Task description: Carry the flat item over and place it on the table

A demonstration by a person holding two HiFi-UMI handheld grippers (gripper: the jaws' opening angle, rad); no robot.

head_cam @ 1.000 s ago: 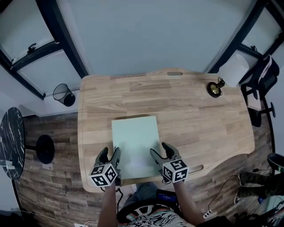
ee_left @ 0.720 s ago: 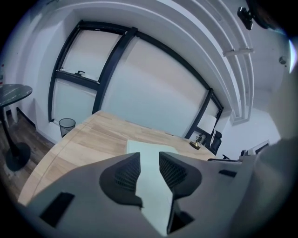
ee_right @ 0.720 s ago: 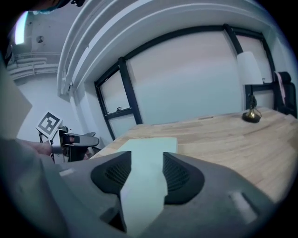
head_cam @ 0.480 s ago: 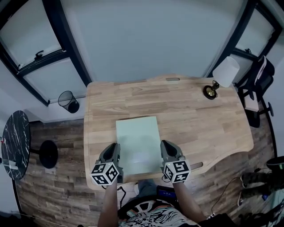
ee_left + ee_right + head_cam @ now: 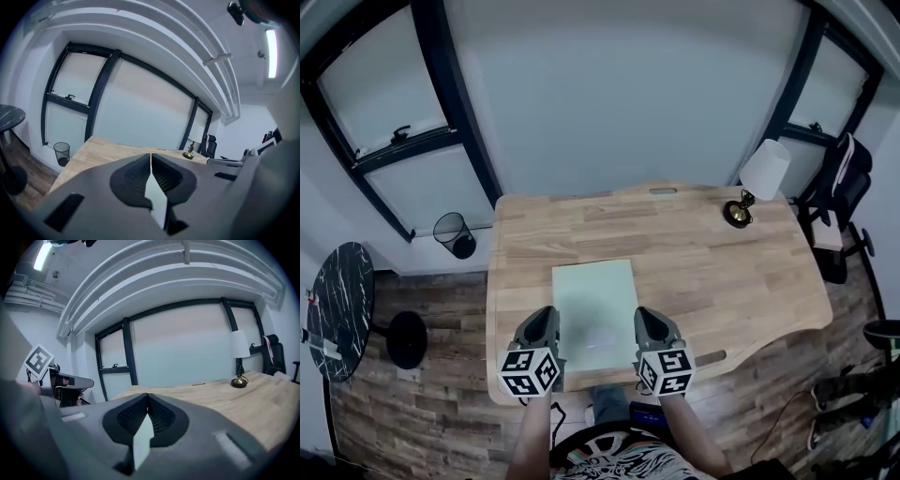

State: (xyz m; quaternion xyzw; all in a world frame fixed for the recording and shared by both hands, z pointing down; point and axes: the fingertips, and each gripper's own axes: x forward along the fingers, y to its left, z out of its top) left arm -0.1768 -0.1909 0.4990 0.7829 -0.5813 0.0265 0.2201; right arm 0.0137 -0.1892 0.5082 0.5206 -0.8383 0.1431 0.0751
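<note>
Head view
Sheet: a flat, pale green sheet (image 5: 594, 309) lies level over the near middle of the table (image 5: 722, 272). Whether it rests on the wood cannot be told from above.
Left gripper: the left gripper (image 5: 542, 323) is clamped on the sheet's left edge near the near corner.
Right gripper: the right gripper (image 5: 647, 322) is clamped on the opposite edge, level with the left one.
Table: light wood, with a lamp (image 5: 757, 180) on its far right corner.
Surroundings: a wastebasket (image 5: 455, 233) and a round black side table (image 5: 337, 309) stand on the floor to the left, and a chair (image 5: 844, 187) stands to the right.

Left gripper view
Left gripper: the jaws of the left gripper (image 5: 150, 160) are closed together on the sheet (image 5: 156, 199), which shows as a thin pale strip between the ribbed pads.
Beyond: the table (image 5: 101, 150) stretches ahead, with the wastebasket (image 5: 61, 153) off its left side and the lamp (image 5: 190, 151) far across.

Right gripper view
Right gripper: the jaws of the right gripper (image 5: 147, 399) are pinched on the sheet (image 5: 142, 439), seen edge-on.
Beyond: the table (image 5: 229, 394) carries the lamp (image 5: 239, 357) at the right, and the chair (image 5: 273, 350) is behind it.
Left side: the marker cube (image 5: 38, 359) of the left gripper shows at the far left.
</note>
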